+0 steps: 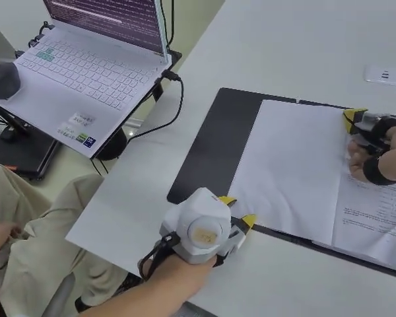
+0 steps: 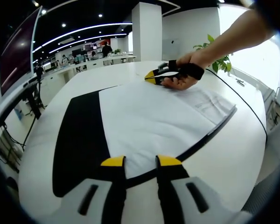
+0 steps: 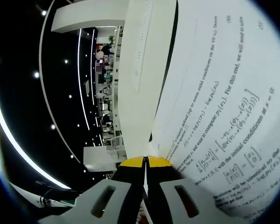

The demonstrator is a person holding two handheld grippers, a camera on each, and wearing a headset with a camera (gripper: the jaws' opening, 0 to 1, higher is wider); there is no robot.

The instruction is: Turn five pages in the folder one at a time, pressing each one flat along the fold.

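Folder (image 1: 214, 142) lies open on the white bench (image 1: 284, 46), black inside cover to the left, and a blank white page (image 1: 290, 165) spread flat over its middle. On the right half sits the stack of printed sheets. There's the right gripper (image 3: 144, 162) at the far edge of that stack, jaws pressed together, and the edge of the printed page (image 3: 224, 93) runs straight down into their seam, so it looks pinched. The hand (image 2: 182, 77) behind it rests on the paper. Left gripper (image 2: 140, 161) sits at the near edge of the folder, yellow tips a little apart, nothing between them, just short of the black cover's border. Off the bench's left end a white laptop (image 1: 86, 66) stands tilted on a stand, screen lit, a black cable (image 1: 178, 99) looping from its side. A white power strip (image 1: 386, 74) lies at the far right. Around it all is an open office with ceiling light strips, a white column (image 2: 147, 28) and a green plant (image 2: 214, 51)
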